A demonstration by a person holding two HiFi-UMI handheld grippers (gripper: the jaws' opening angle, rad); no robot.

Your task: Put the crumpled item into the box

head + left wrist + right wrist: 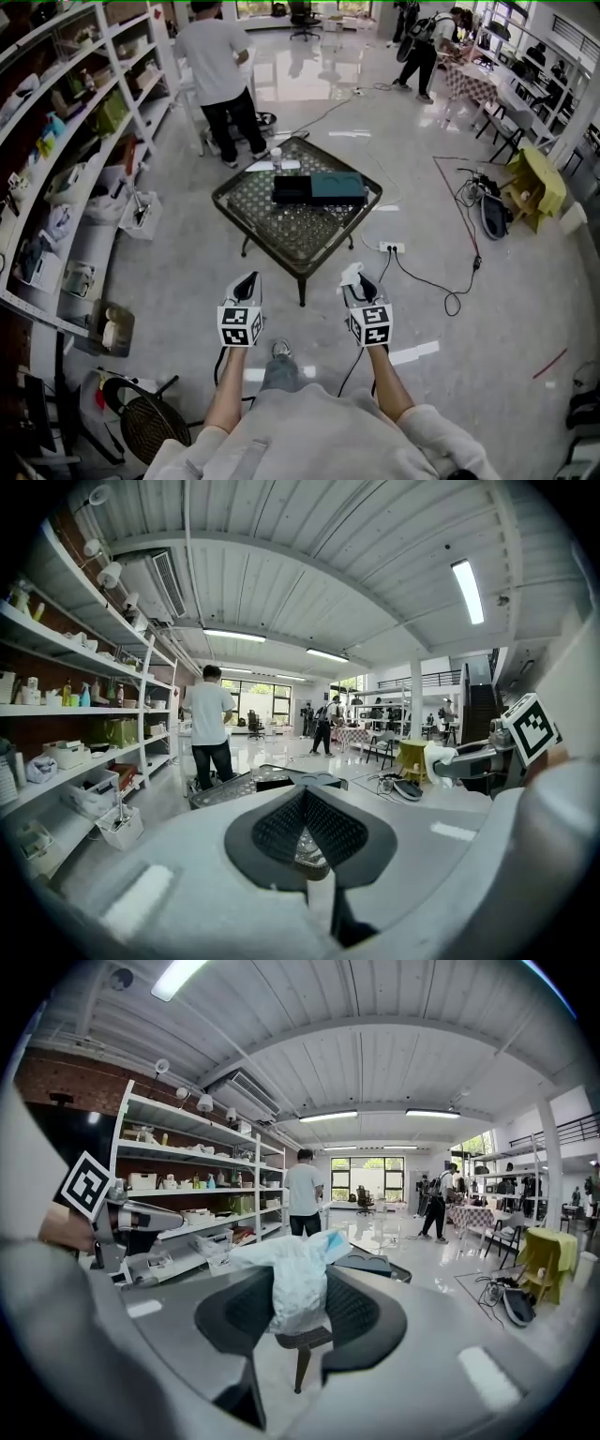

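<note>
1. Head view: the person stands short of a low mesh-topped table [281,234], a gripper in each hand. The left gripper [248,278] shows a narrow, closed tip with nothing in it. The right gripper [355,284] has the white crumpled item [350,272] bunched at its tip. The box [319,188] (black on one side, teal on the other) lies on the table's far half, well apart from both grippers. A person in a white shirt [217,66] stands beyond the table, beside the shelves [66,141].

2. Left gripper view: the two pads meet at their tips and hold nothing. The table lies ahead, past the tips. At the right edge, the right gripper [469,758] carries the crumpled item.

3. Right gripper view: the jaws are closed on the crumpled item [292,1265], which fills the gap between the pads and bulges above them, a pale blue patch at its top. The table shows behind it, and the left gripper [141,1218] is at the left.
</note>
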